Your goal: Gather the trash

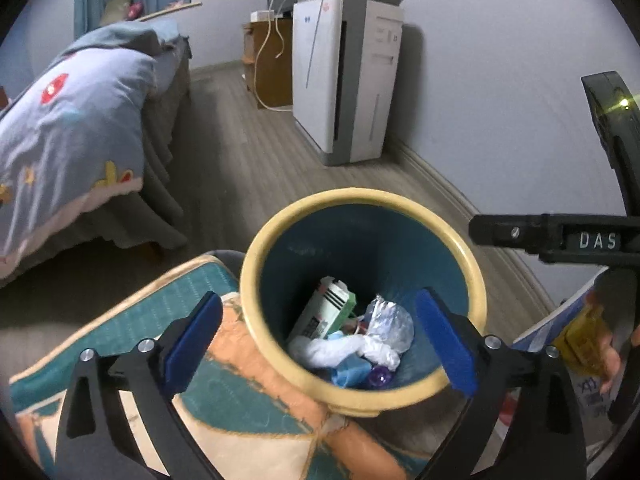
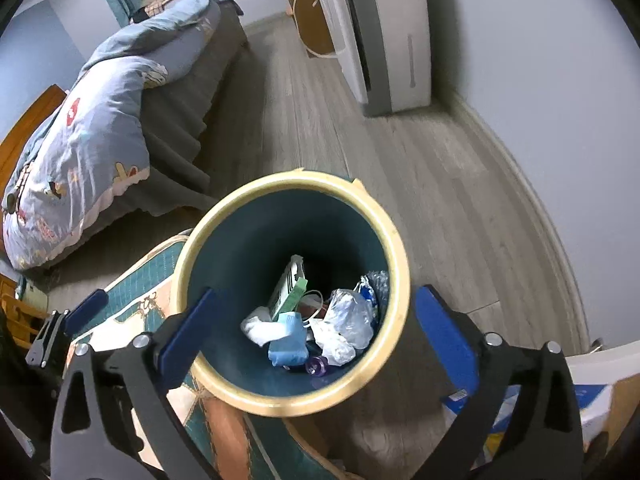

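A teal bin with a cream rim (image 1: 280, 224) (image 2: 396, 248) stands on the floor, seen from above in both wrist views. Inside lie a green-and-white carton (image 1: 328, 312) (image 2: 290, 290), crumpled clear plastic (image 1: 390, 320) (image 2: 350, 316), white tissue (image 1: 340, 350) (image 2: 258, 330), a light blue piece (image 2: 286, 346) and a small purple item (image 1: 380, 378) (image 2: 318, 368). My left gripper (image 1: 320, 344) hangs open over the bin's mouth, nothing between its blue pads. My right gripper (image 2: 316, 340) is open above the bin too, its jaws empty. The right gripper's body (image 1: 560, 238) shows at the left view's right edge.
A patterned teal and orange rug (image 1: 152, 320) (image 2: 148, 280) lies beside the bin. A bed with a blue quilt (image 1: 72, 120) (image 2: 92, 128) fills the left. A white air purifier (image 1: 344, 76) (image 2: 384, 32) stands by the wall. Boxes and packaging (image 2: 592, 396) sit at the lower right.
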`<state>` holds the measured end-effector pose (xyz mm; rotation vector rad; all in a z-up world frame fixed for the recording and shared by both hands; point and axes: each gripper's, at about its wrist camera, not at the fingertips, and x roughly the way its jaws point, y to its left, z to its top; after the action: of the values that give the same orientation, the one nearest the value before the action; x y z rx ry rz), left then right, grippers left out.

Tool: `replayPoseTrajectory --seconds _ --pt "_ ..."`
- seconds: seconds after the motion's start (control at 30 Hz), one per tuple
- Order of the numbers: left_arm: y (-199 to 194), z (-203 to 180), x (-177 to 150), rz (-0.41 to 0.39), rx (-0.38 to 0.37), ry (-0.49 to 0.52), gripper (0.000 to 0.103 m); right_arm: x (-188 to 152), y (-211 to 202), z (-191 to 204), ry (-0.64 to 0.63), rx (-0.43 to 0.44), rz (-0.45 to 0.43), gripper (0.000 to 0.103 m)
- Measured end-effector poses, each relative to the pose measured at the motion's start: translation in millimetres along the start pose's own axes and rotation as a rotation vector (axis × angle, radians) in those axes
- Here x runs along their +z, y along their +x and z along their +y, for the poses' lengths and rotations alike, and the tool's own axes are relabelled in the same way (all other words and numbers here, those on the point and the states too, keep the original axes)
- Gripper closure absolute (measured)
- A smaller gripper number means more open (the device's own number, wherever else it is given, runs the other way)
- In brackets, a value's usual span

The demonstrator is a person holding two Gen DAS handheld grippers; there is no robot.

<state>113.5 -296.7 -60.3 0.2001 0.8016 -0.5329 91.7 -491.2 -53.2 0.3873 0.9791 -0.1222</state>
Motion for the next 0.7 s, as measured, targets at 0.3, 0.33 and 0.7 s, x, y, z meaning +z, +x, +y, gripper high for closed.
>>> replayPoseTrajectory --seconds 0.3,0.33,0.7 --pt "-55.9 5.0 -19.4 -0.002 0.058 -0.010 0.005 -27.7 -44.6 6.9 -0.031 -0.031 -0.041 0.006" --pt "-61.2 5.7 -21.5 -0.005 0.055 -0.011 0.005 -32.3 -51.2 9.9 -0.047 -0.036 -0.048 0.006" --pt "-126.1 5.6 -35.4 -0.063 0.098 -0.020 0.005 -72.9 -113.0 28.7 -0.073 -0.084 -0.164 0.006"
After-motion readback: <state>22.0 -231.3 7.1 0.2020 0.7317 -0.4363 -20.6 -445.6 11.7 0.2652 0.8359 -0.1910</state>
